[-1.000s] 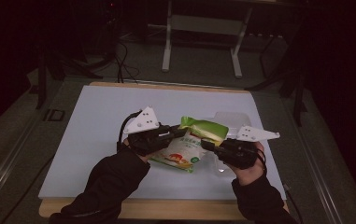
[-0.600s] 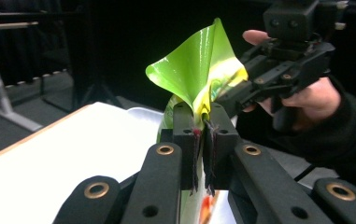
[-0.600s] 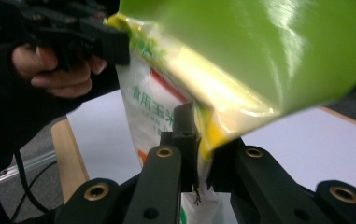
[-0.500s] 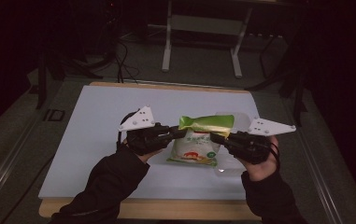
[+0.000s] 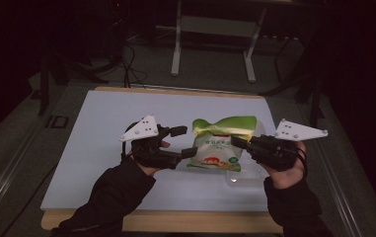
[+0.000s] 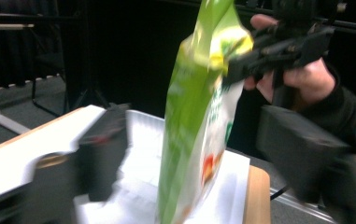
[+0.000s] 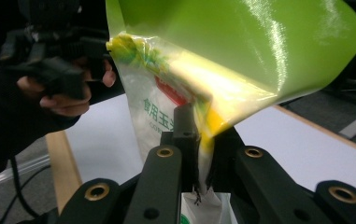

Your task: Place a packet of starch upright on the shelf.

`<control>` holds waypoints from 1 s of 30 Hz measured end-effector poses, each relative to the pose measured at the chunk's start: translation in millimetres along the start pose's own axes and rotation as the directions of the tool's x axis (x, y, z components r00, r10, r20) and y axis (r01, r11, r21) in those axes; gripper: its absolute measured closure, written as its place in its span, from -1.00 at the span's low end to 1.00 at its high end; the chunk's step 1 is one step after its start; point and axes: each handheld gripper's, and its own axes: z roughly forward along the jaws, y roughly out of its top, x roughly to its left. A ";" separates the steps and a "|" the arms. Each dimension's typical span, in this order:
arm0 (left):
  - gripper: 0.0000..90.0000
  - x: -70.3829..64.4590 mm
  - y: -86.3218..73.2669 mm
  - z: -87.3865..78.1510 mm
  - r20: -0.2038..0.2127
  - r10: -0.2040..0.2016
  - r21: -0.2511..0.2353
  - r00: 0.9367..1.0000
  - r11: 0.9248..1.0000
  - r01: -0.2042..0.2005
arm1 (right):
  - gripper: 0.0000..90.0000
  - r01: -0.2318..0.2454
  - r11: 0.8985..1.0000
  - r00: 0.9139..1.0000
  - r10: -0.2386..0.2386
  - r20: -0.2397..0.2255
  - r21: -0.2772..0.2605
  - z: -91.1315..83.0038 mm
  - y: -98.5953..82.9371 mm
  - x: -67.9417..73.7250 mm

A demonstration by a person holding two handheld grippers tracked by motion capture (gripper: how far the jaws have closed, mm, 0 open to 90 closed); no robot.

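Observation:
A snack bag [image 5: 219, 144] with a green top and a white printed front hangs upright over the table's near middle. My right gripper [image 5: 236, 142] is shut on the bag's right edge; in the right gripper view the jaws [image 7: 198, 151] pinch the seam just below the green top [image 7: 241, 42]. My left gripper [image 5: 185, 141] stands open to the bag's left, one jaw beside the green top and one beside the white front. In the left gripper view the bag [image 6: 199, 121] hangs between the wide, blurred jaws without clear contact, and the right gripper [image 6: 235, 70] holds its top corner.
The white table top [image 5: 106, 123] has a wooden front edge [image 5: 185, 221]. A clear plastic tray [image 5: 242, 176] lies under the bag near the right hand. Table legs and cables stand on the dark floor beyond the far edge.
The bag went from lying tilted between both grippers to hanging upright from the right gripper. The left gripper let go and now stands open beside it. The right hand moved right.

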 end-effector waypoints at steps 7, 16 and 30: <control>-0.99 16.0 -24.4 -22.9 -0.022 -0.073 0.075 0.997 0.994 0.075 | 0.88 0.004 1.000 0.998 -0.002 0.060 -0.031 -26.2 12.3 -14.8; -1.00 25.9 -73.3 -47.9 -0.073 -0.146 0.068 0.987 0.986 0.151 | 0.88 -0.010 1.000 0.994 0.010 0.107 -0.005 -53.7 3.2 -37.6; -1.00 24.5 -111.0 -49.6 -0.084 -0.196 0.081 0.977 0.976 0.203 | 0.88 -0.056 0.991 0.993 0.042 0.112 0.126 -56.4 -28.4 -62.5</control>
